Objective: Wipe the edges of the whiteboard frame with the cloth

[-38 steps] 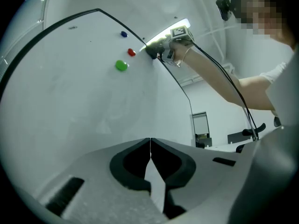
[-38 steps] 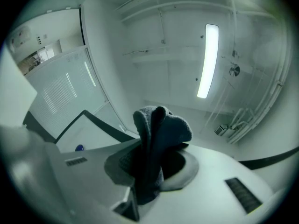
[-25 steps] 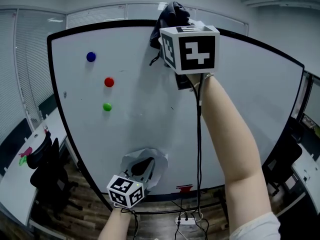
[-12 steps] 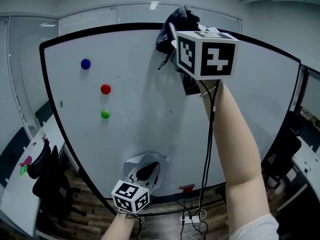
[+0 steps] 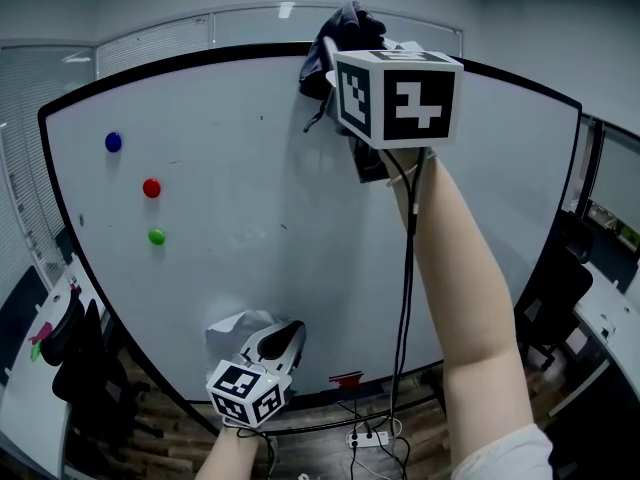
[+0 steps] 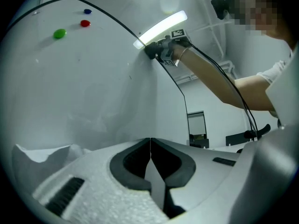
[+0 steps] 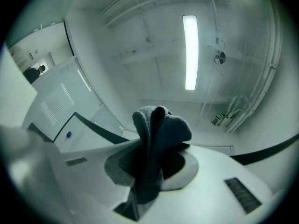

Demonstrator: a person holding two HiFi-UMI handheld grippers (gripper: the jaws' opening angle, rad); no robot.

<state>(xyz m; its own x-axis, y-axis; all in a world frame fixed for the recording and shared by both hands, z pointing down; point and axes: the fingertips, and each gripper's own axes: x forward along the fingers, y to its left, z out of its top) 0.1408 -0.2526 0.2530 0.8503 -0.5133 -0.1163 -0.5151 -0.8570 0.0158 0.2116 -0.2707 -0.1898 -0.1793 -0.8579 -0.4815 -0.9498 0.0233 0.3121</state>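
At the left of the whiteboard (image 5: 280,188) there are three magnets, blue (image 5: 113,142), red (image 5: 151,187) and green (image 5: 157,236). In the head view they now sit much closer to the left side than one second ago, so the view has turned toward the right part of the board.

Lower, near the bottom edge, the left gripper (image 6: 150,146) hangs just in front of the board. Its jaws are pressed together and nothing is between them. It has almost not changed its place, so I judge it takes no part in the wiping now.

More to the right, at the top, the dark cloth (image 5: 337,30) lies against the upper black frame (image 5: 220,55). The right gripper (image 7: 154,150) holds it: the jaws are clamped on the middle of the cloth, and a folded bunch stands out above them. Compared with one second ago, the cloth is farther from the magnets, so it seems to have slid a little to the right along the top edge.

For the task this probably means the wiping of the top edge is in progress. The part of the frame (image 5: 520,81) to the right of the cloth, and the right side, seem not wiped yet.
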